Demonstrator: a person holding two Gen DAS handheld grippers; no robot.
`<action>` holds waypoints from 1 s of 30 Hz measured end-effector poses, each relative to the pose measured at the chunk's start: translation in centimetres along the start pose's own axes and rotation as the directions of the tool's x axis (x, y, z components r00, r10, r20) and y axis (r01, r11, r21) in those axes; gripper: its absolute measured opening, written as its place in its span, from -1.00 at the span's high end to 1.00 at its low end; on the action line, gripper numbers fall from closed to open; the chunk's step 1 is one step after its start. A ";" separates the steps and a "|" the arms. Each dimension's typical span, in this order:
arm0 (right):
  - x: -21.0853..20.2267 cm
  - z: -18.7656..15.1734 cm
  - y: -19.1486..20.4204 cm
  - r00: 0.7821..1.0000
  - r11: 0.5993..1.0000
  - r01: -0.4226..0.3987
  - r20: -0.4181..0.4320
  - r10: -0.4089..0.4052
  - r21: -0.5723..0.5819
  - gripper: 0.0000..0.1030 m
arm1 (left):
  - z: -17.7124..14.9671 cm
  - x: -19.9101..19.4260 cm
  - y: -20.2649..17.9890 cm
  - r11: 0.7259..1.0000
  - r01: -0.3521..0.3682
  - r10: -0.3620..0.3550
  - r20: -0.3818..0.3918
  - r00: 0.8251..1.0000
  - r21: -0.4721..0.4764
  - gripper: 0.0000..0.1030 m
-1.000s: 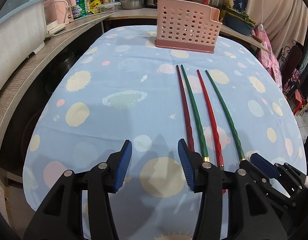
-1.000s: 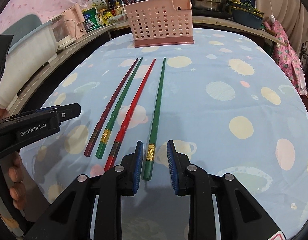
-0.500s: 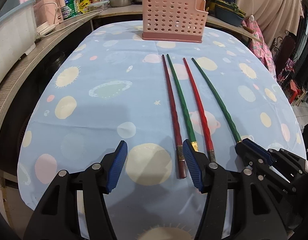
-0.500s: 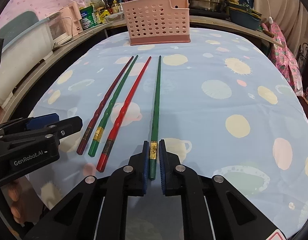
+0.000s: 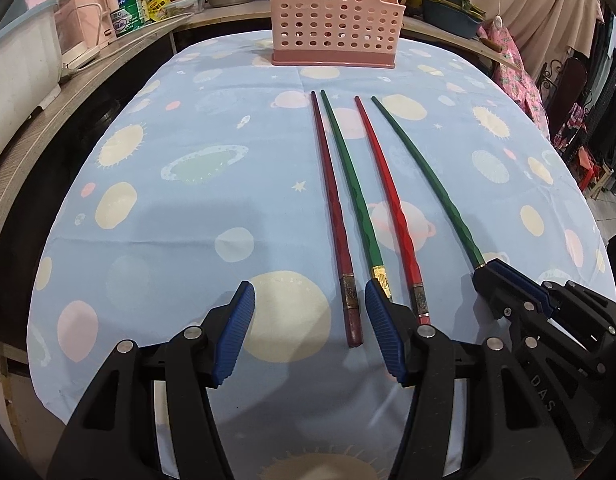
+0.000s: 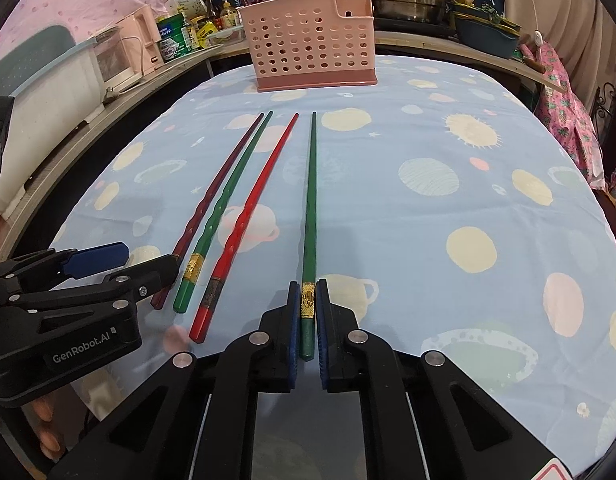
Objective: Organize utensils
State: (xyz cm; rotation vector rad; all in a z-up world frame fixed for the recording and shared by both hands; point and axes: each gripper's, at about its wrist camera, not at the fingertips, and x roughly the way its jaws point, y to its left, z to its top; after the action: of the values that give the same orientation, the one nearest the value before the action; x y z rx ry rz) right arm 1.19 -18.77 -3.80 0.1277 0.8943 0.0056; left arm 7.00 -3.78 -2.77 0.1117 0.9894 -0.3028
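Left wrist view: the left gripper (image 5: 308, 320) has its fingers spread wide over the desk's (image 5: 188, 208) near edge, straddling the dark red chopstick's (image 5: 335, 216) butt end. The pink holder (image 5: 333, 28) stands at the far edge.

Right wrist view: the right gripper (image 6: 308, 300) fingers pinch the outer green chopstick (image 6: 310, 208) at its gold band, beside the red chopstick (image 6: 248, 216) and the inner green chopstick (image 6: 224, 208).

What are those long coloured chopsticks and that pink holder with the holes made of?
The chopsticks, like the green one in the right gripper, look like lacquered wood or hard plastic: smooth sheen, faceted twists, gold-patterned bands near the thick end. I cannot say which. The pink holder seems moulded plastic: matte, thin even walls, regular round holes.
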 end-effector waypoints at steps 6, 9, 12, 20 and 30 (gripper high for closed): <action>0.0 0.0 0.0 1.000 1.000 0.000 0.000 0.000 0.000 0.86 | -0.2 0.4 0.0 1.000 -0.007 0.007 -0.011 1.000 0.002 -0.05; 0.0 0.0 0.0 1.000 1.000 0.000 0.000 0.000 0.000 0.86 | -0.2 0.4 -0.1 1.000 -0.011 0.011 -0.008 1.000 0.005 -0.05; 0.0 0.0 0.1 1.000 1.000 0.000 0.000 0.000 -0.001 0.86 | -0.2 0.5 -0.2 1.000 -0.017 0.017 -0.006 1.000 0.010 -0.05; 0.0 0.0 0.0 1.000 1.000 0.001 0.000 -0.001 -0.001 0.86 | -0.3 0.4 -0.1 1.000 -0.018 0.018 0.002 1.000 0.007 0.19; 0.0 0.0 0.1 1.000 1.000 0.001 0.000 -0.001 -0.001 0.86 | -0.1 0.3 0.2 1.000 0.006 -0.006 -0.001 1.000 -0.002 0.80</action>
State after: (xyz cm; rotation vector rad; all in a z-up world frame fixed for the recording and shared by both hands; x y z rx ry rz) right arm 1.17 -18.68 -3.79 0.1262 0.8943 0.0055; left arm 7.15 -3.66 -3.10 0.1069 0.9911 -0.3075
